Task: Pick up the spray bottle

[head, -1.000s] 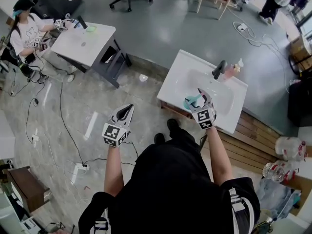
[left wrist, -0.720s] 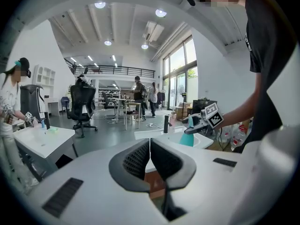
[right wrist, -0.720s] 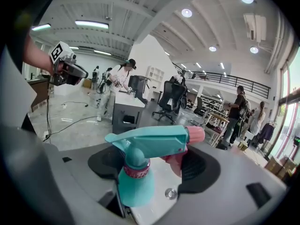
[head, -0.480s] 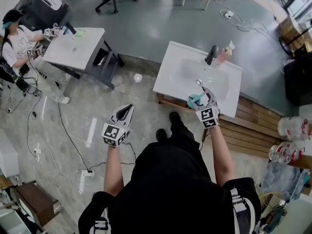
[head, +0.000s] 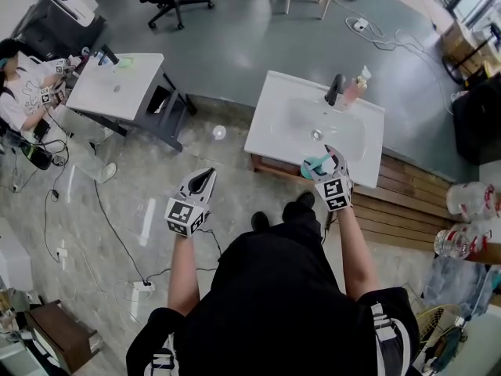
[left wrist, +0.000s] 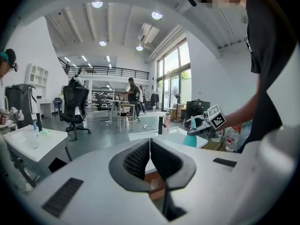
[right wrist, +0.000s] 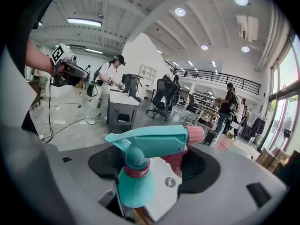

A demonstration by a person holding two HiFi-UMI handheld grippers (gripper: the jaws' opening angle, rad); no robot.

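Teal plastic spray bottle (right wrist: 133, 184) is clamped upright by right claw (head: 323, 161) just below its trigger head, likely against slipping, above white sink (head: 274, 108) front edge; left claw (head: 207, 174) clenched, empty.

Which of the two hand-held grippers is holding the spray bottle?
The right hand-held gripper, at the front edge of the white sink: the teal spray bottle is clamped between its jaws. The left hand-held gripper is shut and empty, over the floor.

Spray bottle (right wrist: 136, 182) btm hidden behind right tongs (right wrist: 154, 165); person (head: 23, 100) at left cut by edge.
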